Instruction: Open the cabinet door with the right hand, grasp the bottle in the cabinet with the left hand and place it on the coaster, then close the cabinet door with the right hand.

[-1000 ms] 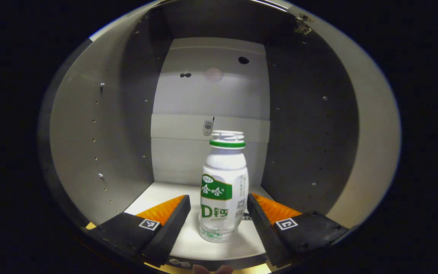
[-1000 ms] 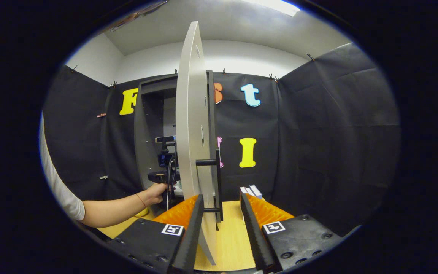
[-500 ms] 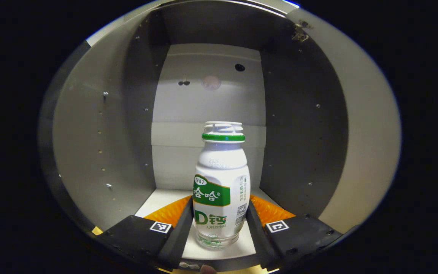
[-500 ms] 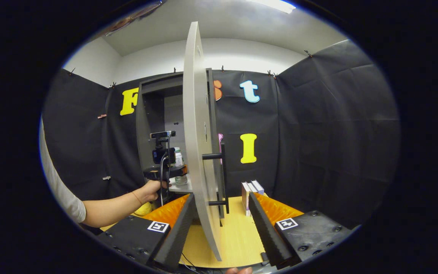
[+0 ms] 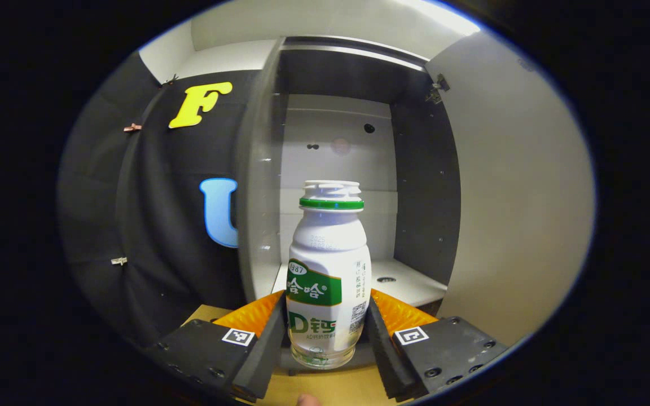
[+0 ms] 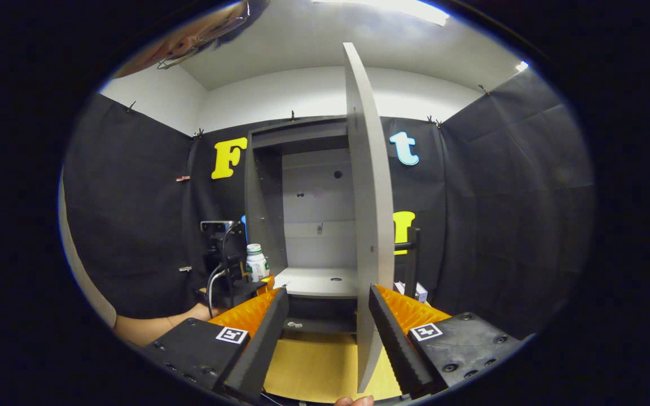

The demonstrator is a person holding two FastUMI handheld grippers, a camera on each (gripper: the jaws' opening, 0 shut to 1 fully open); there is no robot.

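A white bottle (image 5: 328,265) with a green cap ring and green label stands upright between the fingers of my left gripper (image 5: 325,309), which is shut on its lower half. The bottle hangs in front of the open grey cabinet (image 5: 421,186), clear of its shelf (image 5: 412,286). In the right gripper view the bottle (image 6: 255,262) shows left of the cabinet (image 6: 316,197), held by the left gripper (image 6: 258,276). My right gripper (image 6: 326,299) is open with nothing between its fingers. The open door (image 6: 367,197) stands edge-on just left of its right finger, with the handle (image 6: 412,256) behind it.
The door's inner face (image 5: 517,197) walls off the right of the left gripper view. A wooden tabletop (image 6: 313,366) lies below the cabinet. Small boxes (image 6: 418,291) sit behind the door. A person's arm (image 6: 144,330) reaches in from the left.
My left gripper closed on the bottle, then drew it back out of the cabinet. My right gripper pulled away from the door handle and swung left; the door stays open.
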